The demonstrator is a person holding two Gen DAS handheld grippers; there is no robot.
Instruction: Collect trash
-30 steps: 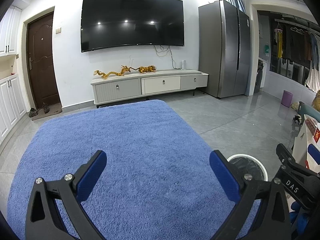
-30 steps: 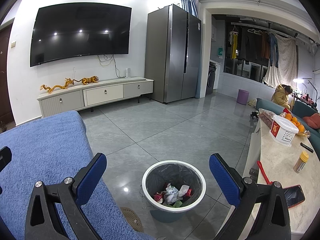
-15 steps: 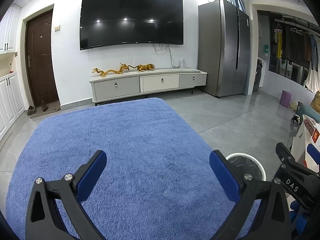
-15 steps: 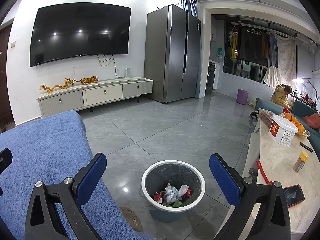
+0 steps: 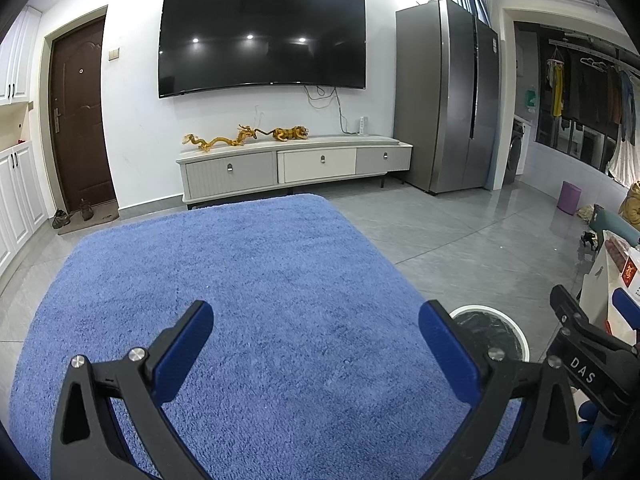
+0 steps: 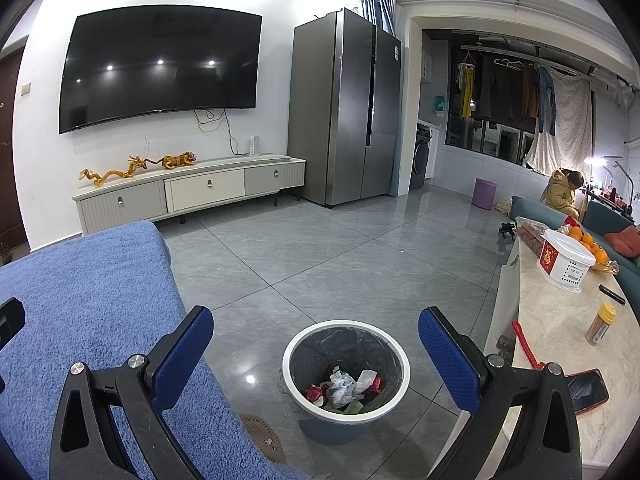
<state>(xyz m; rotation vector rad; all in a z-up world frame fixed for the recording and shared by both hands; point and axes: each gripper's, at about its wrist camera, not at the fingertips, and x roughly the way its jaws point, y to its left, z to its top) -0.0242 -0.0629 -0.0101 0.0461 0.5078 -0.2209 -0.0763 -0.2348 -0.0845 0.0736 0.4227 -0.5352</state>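
Hovering my right gripper [image 6: 316, 354], spread and empty, at lower centre over the bin [image 6: 346, 372]; my left gripper [image 5: 316, 354], also spread, overlooks the bare blue cloth [image 5: 240, 280], searching for trash.

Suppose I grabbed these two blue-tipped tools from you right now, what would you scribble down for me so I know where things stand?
Left tool: open, empty, held over the blue towel-like cover.
Right tool: open, empty, pointing at the trash bin on the grey floor.
Bin: black liner, crumpled wrappers already at the bottom, white, red and green bits.
Done: some trash is in the bin; none shows on the blue cover.
Left: nothing obvious to pick up. The counter on the right holds a phone, a small yellow-capped bottle and a white basket; these do not look like trash, so look around before grabbing anything.
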